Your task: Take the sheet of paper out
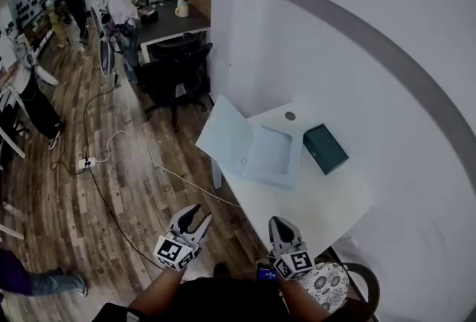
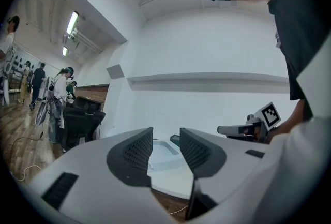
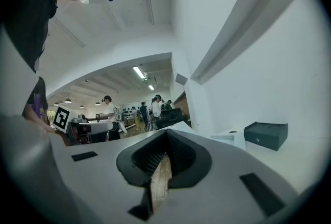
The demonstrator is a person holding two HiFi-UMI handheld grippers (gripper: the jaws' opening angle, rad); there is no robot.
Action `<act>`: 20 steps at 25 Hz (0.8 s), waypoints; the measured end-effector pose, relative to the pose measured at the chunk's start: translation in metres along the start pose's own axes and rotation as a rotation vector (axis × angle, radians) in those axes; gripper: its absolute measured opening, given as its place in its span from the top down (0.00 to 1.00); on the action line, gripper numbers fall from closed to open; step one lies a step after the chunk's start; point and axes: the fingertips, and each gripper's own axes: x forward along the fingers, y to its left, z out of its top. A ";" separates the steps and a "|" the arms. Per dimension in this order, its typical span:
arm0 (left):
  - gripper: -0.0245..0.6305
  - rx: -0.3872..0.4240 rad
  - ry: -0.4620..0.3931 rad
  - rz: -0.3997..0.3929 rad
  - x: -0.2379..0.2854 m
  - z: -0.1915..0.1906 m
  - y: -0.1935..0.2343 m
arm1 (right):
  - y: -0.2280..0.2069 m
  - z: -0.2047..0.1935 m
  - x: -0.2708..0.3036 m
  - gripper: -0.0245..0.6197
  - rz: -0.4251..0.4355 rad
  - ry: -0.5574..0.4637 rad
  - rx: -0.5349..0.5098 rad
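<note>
A light-blue folder (image 1: pixel 227 133) lies open on the white table (image 1: pixel 320 209), and a pale sheet of paper (image 1: pixel 269 151) rests in its right half. My left gripper (image 1: pixel 196 217) hovers over the wooden floor in front of the table, well short of the folder, its jaws open with nothing between them. In the left gripper view the folder (image 2: pixel 161 154) shows through the gap of that left gripper (image 2: pixel 166 139). My right gripper (image 1: pixel 278 224) hangs at the table's near edge. Its tips meet on nothing in the right gripper view (image 3: pixel 165 133).
A dark teal box (image 1: pixel 325 148) (image 3: pixel 265 136) stands on the table right of the folder. Black office chairs (image 1: pixel 178 68) stand beyond the table's far left end. Cables and a power strip (image 1: pixel 85 163) lie on the floor. Several people stand at the back left. A patterned seat cushion (image 1: pixel 331 287) is below my right arm.
</note>
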 end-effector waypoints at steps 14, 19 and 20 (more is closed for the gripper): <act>0.74 0.003 -0.007 -0.064 0.073 0.011 0.057 | -0.048 0.012 0.067 0.95 -0.085 -0.049 -0.030; 0.74 0.000 0.014 -0.117 0.124 0.009 0.072 | -0.081 0.005 0.100 0.95 -0.124 -0.040 -0.019; 0.74 0.000 0.017 -0.128 0.134 0.009 0.076 | -0.087 0.005 0.107 0.94 -0.129 -0.041 -0.018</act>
